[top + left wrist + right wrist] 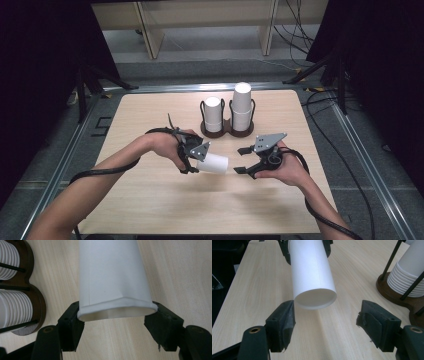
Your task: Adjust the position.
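From above: white paper cup (212,163) lying level over the counter (150,200), long axis crosswise, gripped at its rim by the left tongs (196,162), base toward the released right tongs (242,161).

Left gripper view: cup (112,275) clenched at its squashed rim, running away.

Right gripper view: base of the cup (315,299) facing the parted jaws, untouched.
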`<state>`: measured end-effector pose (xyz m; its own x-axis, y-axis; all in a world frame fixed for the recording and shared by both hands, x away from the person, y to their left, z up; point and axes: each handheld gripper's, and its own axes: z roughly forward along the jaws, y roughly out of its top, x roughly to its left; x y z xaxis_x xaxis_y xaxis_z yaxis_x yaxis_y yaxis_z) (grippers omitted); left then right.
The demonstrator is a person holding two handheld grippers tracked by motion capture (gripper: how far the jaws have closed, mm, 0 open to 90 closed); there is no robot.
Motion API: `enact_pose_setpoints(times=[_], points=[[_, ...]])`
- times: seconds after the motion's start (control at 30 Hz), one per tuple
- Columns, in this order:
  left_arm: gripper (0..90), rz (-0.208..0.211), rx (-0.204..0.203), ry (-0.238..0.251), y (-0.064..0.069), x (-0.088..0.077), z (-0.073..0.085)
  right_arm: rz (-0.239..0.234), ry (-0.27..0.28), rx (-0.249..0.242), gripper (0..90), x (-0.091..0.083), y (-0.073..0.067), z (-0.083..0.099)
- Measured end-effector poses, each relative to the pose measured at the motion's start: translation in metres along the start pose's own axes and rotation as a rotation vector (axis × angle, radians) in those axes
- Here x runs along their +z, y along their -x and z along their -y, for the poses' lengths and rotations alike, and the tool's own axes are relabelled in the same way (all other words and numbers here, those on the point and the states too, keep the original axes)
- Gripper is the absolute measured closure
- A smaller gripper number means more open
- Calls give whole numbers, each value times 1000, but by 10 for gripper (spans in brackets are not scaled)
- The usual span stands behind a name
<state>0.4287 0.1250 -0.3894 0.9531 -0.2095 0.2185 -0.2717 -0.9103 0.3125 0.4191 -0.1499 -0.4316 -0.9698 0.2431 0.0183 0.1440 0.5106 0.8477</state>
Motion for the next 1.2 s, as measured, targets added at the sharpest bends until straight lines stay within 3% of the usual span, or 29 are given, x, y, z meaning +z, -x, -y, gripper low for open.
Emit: enact_pose_setpoints(times=[0.43, 0.47, 0.5, 0.8, 0.93, 1.03, 1.17, 1.2], points=[[331, 19, -3, -42, -1, -3, -4, -10, -21, -15, 292, 3, 1, -4], [332, 19, 20, -63, -2, -4, -5, -9, -20, -23, 293, 4, 1, -5], [331, 20, -4, -43, -1, -3, -5, -13, -27, -18, 293, 4, 1, -5], [335, 19, 18, -64, -2, -5, -8, -19, -45, -34, 293, 6, 1, -9], [336, 16, 18, -49, -2, -4, -10, -26, -40, -32, 294, 7, 1, -11], [338, 22, 40, -78, -3, -5, -10, -21, -42, -42, 294, 7, 1, -11], [339, 27, 11, -85, -2, -3, -10, -24, -46, -38, 294, 8, 1, -12], [340, 19, 37, -116, -4, -5, -12, -22, -45, -44, 294, 9, 1, -12]])
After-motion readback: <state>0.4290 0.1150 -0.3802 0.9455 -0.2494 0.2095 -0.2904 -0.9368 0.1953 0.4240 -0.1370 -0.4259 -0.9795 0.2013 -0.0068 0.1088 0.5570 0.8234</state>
